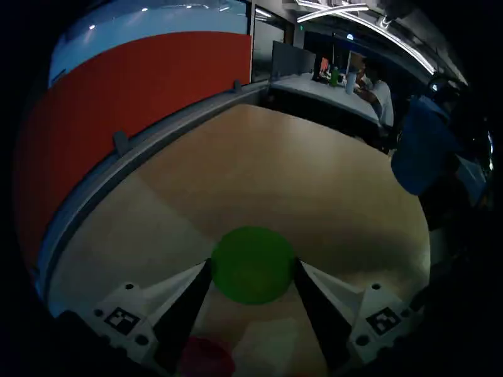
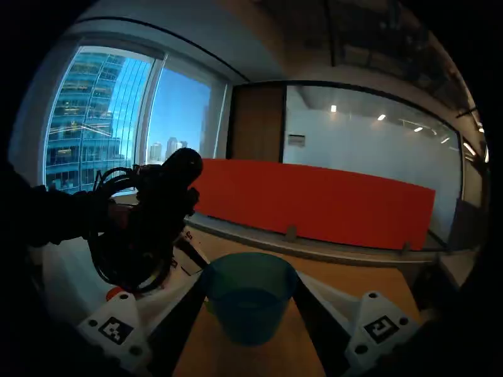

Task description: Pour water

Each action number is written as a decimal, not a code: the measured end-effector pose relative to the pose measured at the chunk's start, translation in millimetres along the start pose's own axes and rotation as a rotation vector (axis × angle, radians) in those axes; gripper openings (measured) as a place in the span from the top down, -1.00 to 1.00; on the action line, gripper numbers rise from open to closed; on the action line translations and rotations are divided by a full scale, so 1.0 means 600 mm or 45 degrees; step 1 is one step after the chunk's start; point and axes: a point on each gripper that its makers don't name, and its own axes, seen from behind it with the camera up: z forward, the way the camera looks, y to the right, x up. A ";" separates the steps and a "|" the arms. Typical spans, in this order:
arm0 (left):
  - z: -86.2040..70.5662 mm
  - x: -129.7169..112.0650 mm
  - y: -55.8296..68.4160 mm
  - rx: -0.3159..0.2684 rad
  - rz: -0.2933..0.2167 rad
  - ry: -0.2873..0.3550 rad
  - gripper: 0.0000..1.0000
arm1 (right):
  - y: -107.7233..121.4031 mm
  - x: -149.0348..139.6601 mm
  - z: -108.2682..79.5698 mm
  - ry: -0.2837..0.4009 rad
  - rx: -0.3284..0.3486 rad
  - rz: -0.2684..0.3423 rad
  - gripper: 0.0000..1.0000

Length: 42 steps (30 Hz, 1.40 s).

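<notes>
**A:** How are the left tongs (image 1: 253,269) set?

**B:** They are held partway open, to the width of a green cup (image 1: 253,254). The cup is pressed on by both fingers, one at each side. It is seen as a round green disc, so it is turned end-on to the camera. Whether its mouth or its base is faced cannot be told.

**A:** What is seen around it?

**B:** A pale wooden counter (image 1: 283,163) is spread out behind the cup. A red thing (image 1: 206,359) is glimpsed low between the fingers, but what it is cannot be made out. A red partition (image 1: 126,107) is set along the counter's far edge.

**A:** And the right tongs (image 2: 249,286)?

**B:** They are opened to much the same width and closed on a blue cup (image 2: 248,311), which is gripped at both sides just under its rim. The cup is held upright, mouth up, with the counter seen beneath it. Whether water is held in it cannot be told.

**A:** Is anything else seen near it?

**B:** In the right gripper view, a dark device with looped cables (image 2: 116,254) is seen just left of the blue cup. It is carried at the end of a dark sleeve (image 2: 44,217).
</notes>
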 end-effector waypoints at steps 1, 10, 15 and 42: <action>-0.007 0.008 0.001 -0.002 -0.002 0.028 -0.79 | -0.001 0.001 0.000 0.001 0.001 0.000 -0.84; -0.070 0.070 -0.003 0.008 0.008 0.272 -0.79 | -0.009 0.011 0.002 0.010 0.006 -0.005 -0.84; -0.102 0.095 -0.015 0.027 0.014 0.366 -0.79 | -0.016 0.017 0.004 0.013 0.012 -0.008 -0.84; -0.212 0.170 -0.037 0.050 0.014 0.735 -0.81 | -0.037 0.038 0.009 0.029 0.029 -0.017 -0.84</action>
